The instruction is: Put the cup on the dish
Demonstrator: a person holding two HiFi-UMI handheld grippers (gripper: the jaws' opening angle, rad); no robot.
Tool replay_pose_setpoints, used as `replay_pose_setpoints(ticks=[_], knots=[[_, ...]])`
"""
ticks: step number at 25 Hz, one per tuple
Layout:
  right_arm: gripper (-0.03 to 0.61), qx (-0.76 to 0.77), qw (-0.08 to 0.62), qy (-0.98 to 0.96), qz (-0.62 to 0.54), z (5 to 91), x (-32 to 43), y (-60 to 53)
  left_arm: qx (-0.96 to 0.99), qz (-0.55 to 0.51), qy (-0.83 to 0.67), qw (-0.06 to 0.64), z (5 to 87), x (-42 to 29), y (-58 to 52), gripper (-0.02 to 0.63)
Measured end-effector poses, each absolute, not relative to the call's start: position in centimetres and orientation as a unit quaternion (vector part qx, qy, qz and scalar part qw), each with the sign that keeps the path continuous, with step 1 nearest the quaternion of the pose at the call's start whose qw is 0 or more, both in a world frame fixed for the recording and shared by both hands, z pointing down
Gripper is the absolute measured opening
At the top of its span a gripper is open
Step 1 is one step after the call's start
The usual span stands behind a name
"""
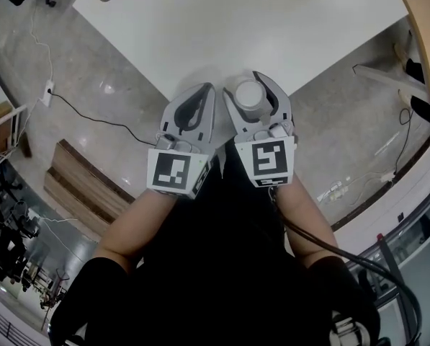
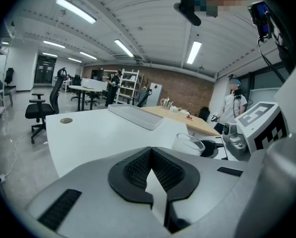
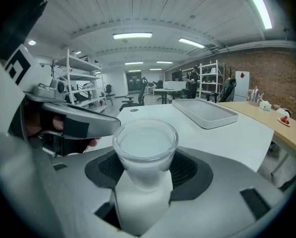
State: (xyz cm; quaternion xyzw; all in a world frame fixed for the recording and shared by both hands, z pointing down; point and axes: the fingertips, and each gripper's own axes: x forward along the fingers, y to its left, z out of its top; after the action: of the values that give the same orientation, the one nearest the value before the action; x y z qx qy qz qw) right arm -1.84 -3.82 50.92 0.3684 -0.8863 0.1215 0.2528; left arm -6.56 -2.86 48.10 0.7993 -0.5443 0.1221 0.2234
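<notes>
A person is holding two grippers side by side over the near corner of a white table. The right gripper is clamping a small frosted cup between its jaws; the cup is sitting upright, rim up, with nothing visible inside it. The left gripper is hovering just beside it with its jaws drawn together on nothing. The only dish-like thing showing is a shallow grey tray, lying on the far side of the table, well apart from the cup. The task appears to be in its carrying step: the cup is gripped but not yet at the tray. The next move is calling for a level reach across the table, keeping the cup upright, then lowering it inside the tray's rim before the jaws are opened — the left gripper looks to be needed for nothing.
</notes>
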Motion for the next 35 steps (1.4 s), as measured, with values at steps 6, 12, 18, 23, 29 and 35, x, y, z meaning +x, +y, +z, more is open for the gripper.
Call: replay_pose_setpoints(ticks=[6,12,18,23,29,35], knots=[[0.230,0.375,0.244,-0.887,0.118,46.7,-1.4,-3.3,0.812,0.113,-0.536,0.201,44.3,-5.7,-3.0,0.008],[0.231,0.378,0.235,-0.888,0.113,41.7,-1.1,-2.1,0.817,0.106,-0.539,0.177,39.6,-5.7,-2.4,0.008],[0.230,0.377,0.228,-0.893,0.093,36.9,-0.6,-2.2,0.823,0.096,-0.544,0.136,35.7,-5.7,-2.9,0.008],[0.230,0.371,0.229,-0.896,0.085,33.6,-0.6,-0.8,0.826,0.094,-0.544,0.115,32.8,-5.8,-2.0,0.009],[0.230,0.383,0.223,-0.895,0.061,29.9,-0.1,-0.6,0.832,0.086,-0.542,0.077,29.5,-5.7,-1.9,0.008],[0.232,0.408,0.209,-0.888,0.043,27.0,0.1,-1.3,0.843,0.070,-0.530,0.054,26.7,-5.7,-3.0,0.008]])
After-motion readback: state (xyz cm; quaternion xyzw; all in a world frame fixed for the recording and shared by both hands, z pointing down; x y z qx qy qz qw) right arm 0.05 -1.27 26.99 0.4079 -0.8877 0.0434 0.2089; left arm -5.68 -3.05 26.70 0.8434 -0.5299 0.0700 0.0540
